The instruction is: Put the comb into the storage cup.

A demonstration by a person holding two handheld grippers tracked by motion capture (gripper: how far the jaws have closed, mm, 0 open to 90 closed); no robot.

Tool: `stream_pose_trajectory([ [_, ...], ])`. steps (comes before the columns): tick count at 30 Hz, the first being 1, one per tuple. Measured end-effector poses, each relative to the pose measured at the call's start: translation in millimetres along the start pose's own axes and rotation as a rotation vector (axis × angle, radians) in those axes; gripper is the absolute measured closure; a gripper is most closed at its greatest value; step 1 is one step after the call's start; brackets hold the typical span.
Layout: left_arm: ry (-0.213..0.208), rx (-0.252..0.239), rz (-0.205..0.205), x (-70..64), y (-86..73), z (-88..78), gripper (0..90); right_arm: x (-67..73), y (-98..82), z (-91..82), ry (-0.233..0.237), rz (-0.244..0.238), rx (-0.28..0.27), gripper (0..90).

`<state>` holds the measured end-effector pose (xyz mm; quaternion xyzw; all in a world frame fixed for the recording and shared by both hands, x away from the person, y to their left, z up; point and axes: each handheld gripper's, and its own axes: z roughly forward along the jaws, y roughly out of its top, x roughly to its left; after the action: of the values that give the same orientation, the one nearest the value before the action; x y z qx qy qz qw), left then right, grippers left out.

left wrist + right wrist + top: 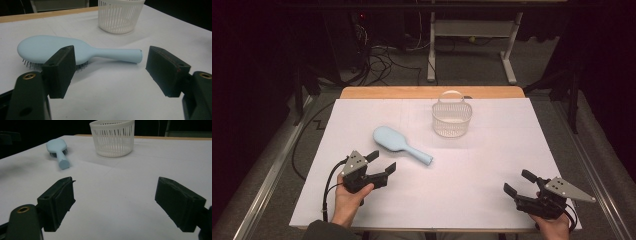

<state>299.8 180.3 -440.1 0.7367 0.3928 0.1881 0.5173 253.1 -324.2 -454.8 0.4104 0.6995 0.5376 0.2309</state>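
Observation:
A pale blue hairbrush (399,143) lies bristles down near the middle of the white table, its handle pointing toward the near right. My left gripper (382,162) is open just short of the brush, nothing between its jaws. In the left gripper view the hairbrush (75,51) lies right beyond the open left gripper (110,66). A white slatted basket (452,118) stands behind the brush. My right gripper (519,182) rests open at the near right corner, far from the brush. In the right gripper view the right gripper (113,200) is open over bare table, with the hairbrush (58,151) and basket (113,138) farther off.
The white table sheet (492,160) ends at a wooden edge (432,92) behind the basket. Beyond it on the floor are cables and the white legs of a desk frame (472,35). The basket (120,15) looks empty as far as I can see.

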Motion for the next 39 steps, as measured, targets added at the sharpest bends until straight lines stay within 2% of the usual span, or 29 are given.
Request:
stream_pose_trajectory([
  [10,-0.015,0.006,0.001,-2.7,4.7,12.2,24.9,-0.1,-0.2,0.3,0.003,-0.003,0.003,16.4],
  [27,-0.045,0.038,0.038,-12.3,15.1,37.1,24.0,1.0,-0.4,1.3,0.010,-0.013,0.012,16.4],
  [39,-0.062,0.060,0.035,-17.2,23.6,56.2,24.1,1.5,-0.5,1.4,0.014,-0.020,0.016,16.4],
])
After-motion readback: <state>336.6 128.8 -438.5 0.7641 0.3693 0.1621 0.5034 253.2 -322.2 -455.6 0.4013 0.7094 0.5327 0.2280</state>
